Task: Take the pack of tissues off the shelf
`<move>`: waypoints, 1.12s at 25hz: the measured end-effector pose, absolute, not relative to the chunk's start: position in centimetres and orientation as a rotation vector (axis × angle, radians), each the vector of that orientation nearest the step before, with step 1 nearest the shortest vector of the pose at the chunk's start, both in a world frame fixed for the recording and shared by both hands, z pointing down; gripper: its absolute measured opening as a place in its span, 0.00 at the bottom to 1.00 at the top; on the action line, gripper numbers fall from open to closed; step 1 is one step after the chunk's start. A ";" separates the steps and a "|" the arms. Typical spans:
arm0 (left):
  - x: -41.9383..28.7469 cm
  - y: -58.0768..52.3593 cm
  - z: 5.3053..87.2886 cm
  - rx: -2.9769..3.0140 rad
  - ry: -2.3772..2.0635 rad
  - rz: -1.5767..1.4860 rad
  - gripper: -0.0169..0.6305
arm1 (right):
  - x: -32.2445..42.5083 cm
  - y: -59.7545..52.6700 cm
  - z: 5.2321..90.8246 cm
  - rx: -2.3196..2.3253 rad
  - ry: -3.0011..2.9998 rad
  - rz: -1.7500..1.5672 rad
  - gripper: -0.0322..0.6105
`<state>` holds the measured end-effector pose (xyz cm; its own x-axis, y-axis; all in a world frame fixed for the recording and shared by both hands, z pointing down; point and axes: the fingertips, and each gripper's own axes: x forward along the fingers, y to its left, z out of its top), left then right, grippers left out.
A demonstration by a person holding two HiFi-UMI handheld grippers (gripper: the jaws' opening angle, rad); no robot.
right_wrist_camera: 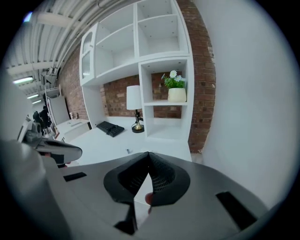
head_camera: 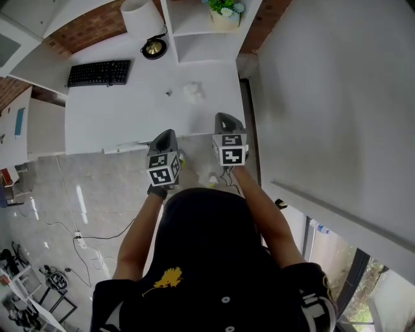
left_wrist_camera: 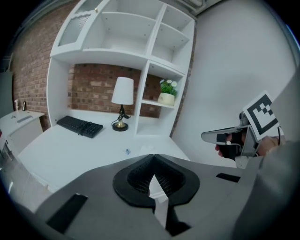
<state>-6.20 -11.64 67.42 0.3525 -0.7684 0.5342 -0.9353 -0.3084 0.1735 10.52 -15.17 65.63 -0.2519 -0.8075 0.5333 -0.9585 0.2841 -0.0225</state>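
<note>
**Head view:** from above the person's head, steeply down onto the white desk (head_camera: 130, 110). **Left gripper view:** from just off the desk's near edge, facing the far shelf unit (left_wrist_camera: 143, 101). **Right gripper view:** likewise, from further right. All three views share the keyboard (head_camera: 98, 72), lamp (head_camera: 141, 19) and potted plant (head_camera: 224, 14).

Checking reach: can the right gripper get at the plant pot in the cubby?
Probably yes: the pot sits in an open-fronted cubby, nothing in front. The right gripper is shut and must open first.
</note>
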 end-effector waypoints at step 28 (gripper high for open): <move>-0.5 -0.4 56.4 2.491 -1.708 0.318 0.05 | 13.1 -1.6 57.1 1.616 -2.360 0.293 0.05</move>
